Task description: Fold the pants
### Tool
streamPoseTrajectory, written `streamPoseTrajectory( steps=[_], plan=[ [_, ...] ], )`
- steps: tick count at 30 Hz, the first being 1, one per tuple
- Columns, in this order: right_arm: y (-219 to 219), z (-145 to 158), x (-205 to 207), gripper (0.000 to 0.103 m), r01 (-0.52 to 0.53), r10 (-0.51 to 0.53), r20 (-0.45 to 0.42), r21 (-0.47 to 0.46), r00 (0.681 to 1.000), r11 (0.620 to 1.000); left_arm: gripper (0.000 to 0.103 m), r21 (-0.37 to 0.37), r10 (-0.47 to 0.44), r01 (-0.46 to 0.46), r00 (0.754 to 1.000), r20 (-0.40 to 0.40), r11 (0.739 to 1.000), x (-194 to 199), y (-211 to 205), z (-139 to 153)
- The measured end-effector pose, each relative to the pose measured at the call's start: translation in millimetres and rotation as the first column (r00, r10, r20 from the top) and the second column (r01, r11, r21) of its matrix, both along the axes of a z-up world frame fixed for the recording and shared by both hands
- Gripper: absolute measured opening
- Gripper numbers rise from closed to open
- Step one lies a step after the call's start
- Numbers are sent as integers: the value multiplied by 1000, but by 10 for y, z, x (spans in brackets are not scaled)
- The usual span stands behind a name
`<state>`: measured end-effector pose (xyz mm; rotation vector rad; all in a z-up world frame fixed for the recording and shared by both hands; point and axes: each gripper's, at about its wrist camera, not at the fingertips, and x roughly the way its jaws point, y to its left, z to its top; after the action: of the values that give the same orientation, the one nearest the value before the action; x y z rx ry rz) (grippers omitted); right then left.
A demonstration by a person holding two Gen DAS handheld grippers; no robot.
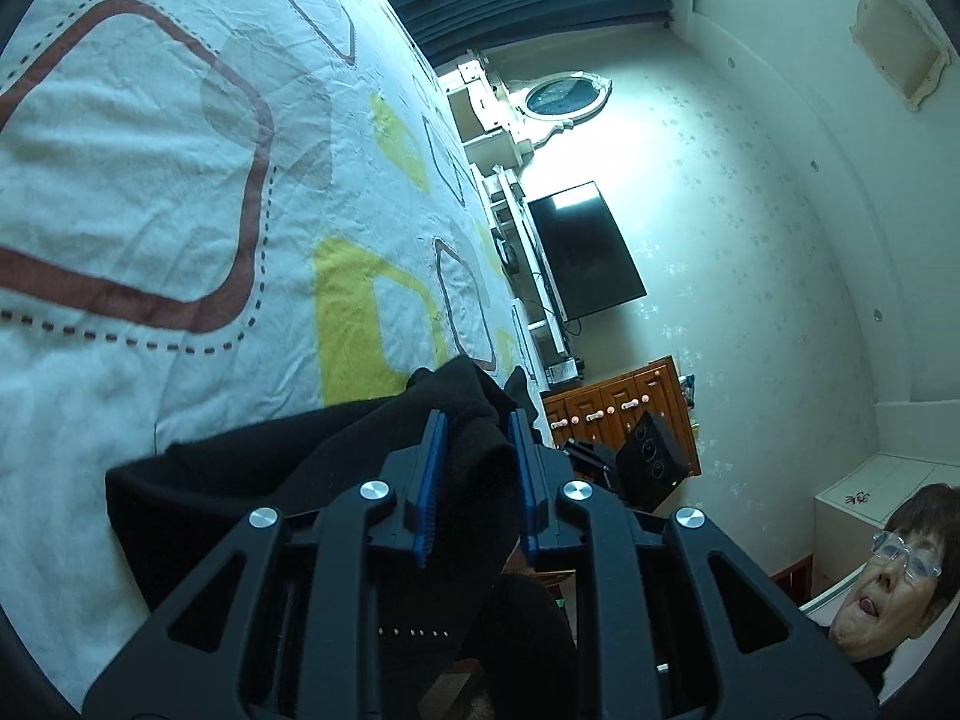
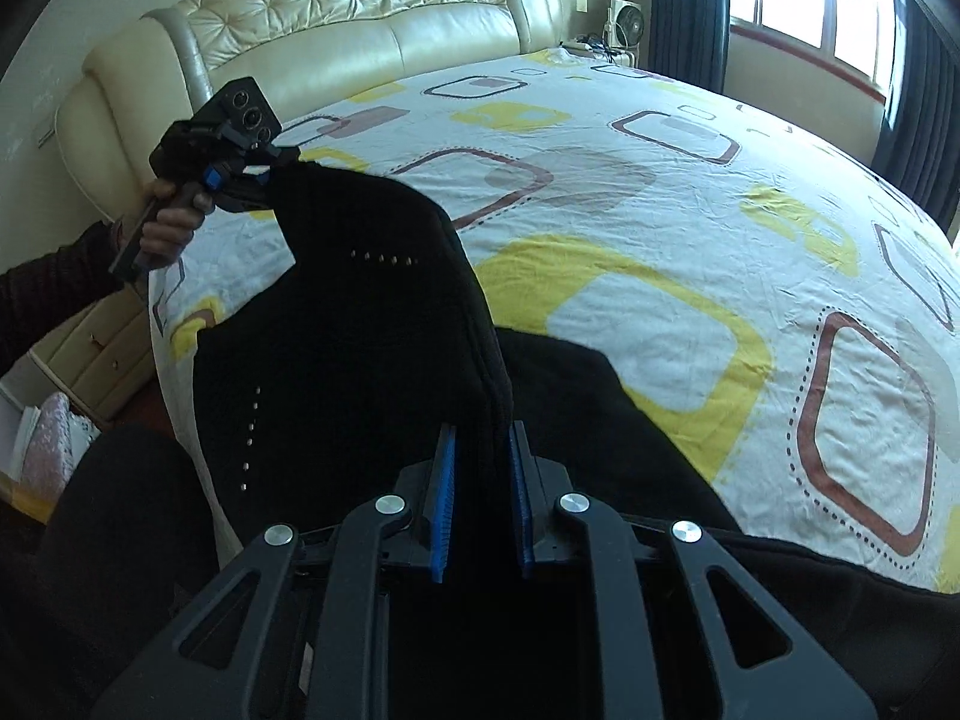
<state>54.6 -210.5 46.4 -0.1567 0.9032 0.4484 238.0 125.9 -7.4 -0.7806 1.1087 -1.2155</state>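
Left wrist view looks along the left gripper [image 1: 478, 420], whose blue pads [image 1: 433, 438] are nearly together and pinch a bunched fold of the black pants [image 1: 252, 480]. From the pinch the cloth trails down and to the left of the picture onto the bed [image 1: 150, 192], where a wide dark flap lies flat on the patterned sheet. Most of the sheet beyond the pants is bare and only lightly creased. Past the bed's far edge stand a dark television [image 1: 585, 252] on the wall, a white shelf unit below an oval mirror, a wooden chest of drawers [image 1: 618, 408] and a dark curtain. A second black gripper body shows just behind the right finger. A person's head is at the lower right corner.

Right wrist view shows the right gripper [image 2: 483, 438] with its pads likewise close together, clamped on a thick ridge of the same pants. Only here can the stretch between the two grips be seen: the upper edge runs from this gripper up and left to the left gripper [image 2: 264, 180], held by a hand [image 2: 171, 228], and the cloth between hangs as a broad sheet with rows of small studs. More black cloth lies to the right of the ridge, on the near part of the bed. The padded headboard [image 2: 336, 42], a window and a low bedside cabinet frame the bed.
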Motion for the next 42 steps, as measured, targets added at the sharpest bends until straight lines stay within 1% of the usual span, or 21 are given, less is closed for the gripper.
streamPoseTrajectory(
  steps=[2, 3, 4, 6, 8, 10, 11, 12, 13, 15, 18, 20, 22, 24, 26, 31, 34, 36, 38, 41, 42],
  plan=[
    [56, -109, -178, 17, -3, 3, 1, -41, 1000, 999, 28, 3, 39, -39, 999, -22, 999, -150, 172, -65],
    [83, -162, -251, 17, -7, 7, 1, -61, 1000, 998, 39, 4, 57, -57, 998, -37, 998, -220, 234, -99],
    [105, -223, -305, 18, -11, 10, -12, -74, 1000, 997, 56, -2, 82, -83, 995, -60, 997, -303, 306, -145],
    [165, -341, -438, 19, -8, 5, -28, -100, 1000, 995, 73, -5, 148, -150, 982, -113, 989, -466, 449, -242],
    [173, -415, -494, 22, -2, -2, -45, -98, 999, 995, 78, 35, 202, -199, 967, -153, 979, -647, 531, -335],
    [137, -433, -538, 23, 30, -34, -60, -66, 998, 997, 79, 98, 268, -254, 948, -171, 962, -848, 587, -405],
    [99, -417, -567, 25, 49, -51, -75, -25, 996, 998, 79, 141, 300, -279, 939, -166, 950, -927, 598, -409],
    [56, -393, -594, 32, 67, -66, -85, 19, 994, 998, 79, 199, 333, -301, 930, -153, 933, -1029, 589, -395],
    [7, -365, -617, 49, 91, -84, -94, 68, 992, 994, 79, 239, 356, -318, 924, -136, 917, -1103, 572, -362],
    [-123, -268, -674, 73, 148, -131, -101, 186, 986, 971, 79, 277, 401, -363, 911, -96, 890, -1302, 516, -264],
    [-326, -185, -746, 73, 222, -183, -141, 345, 973, 912, 81, 267, 430, -396, 899, -83, 879, -1508, 358, -161],
    [-436, -193, -784, 73, 270, -220, -168, 398, 961, 877, 81, 276, 450, -412, 889, -88, 868, -1596, 260, -137],
    [-468, -220, -813, 73, 298, -249, -173, 391, 953, 871, 81, 275, 480, -431, 866, -142, 859, -1664, 183, -182],
    [-484, -248, -844, 73, 314, -260, -185, 394, 948, 864, 81, 263, 517, -464, 834, -193, 846, -1743, 156, -219],
    [-489, -302, -847, 73, 330, -265, -208, 413, 942, 849, 81, 267, 540, -483, 813, -215, 834, -1787, 122, -258],
    [-556, -410, -847, 73, 360, -274, -248, 439, 929, 823, 81, 380, 619, -523, 760, -198, 763, -1806, 83, -352],
    [-570, -458, -846, 73, 366, -273, -261, 449, 926, 815, 81, 405, 654, -547, 732, -194, 732, -1800, 106, -433],
    [-572, -464, -848, 73, 365, -270, -264, 448, 926, 816, 81, 397, 673, -571, 714, -193, 719, -1795, 138, -453],
    [-572, -497, -851, 73, 371, -272, -273, 446, 923, 814, 81, 390, 703, -608, 690, -173, 692, -1787, 171, -428],
    [-584, -568, -844, 73, 389, -277, -294, 452, 915, 803, 81, 424, 711, -611, 692, -126, 669, -1707, 150, -453],
    [-591, -582, -842, 73, 399, -283, -303, 454, 910, 797, 75, 422, 718, -617, 684, -128, 664, -1702, 161, -480]
  ],
)
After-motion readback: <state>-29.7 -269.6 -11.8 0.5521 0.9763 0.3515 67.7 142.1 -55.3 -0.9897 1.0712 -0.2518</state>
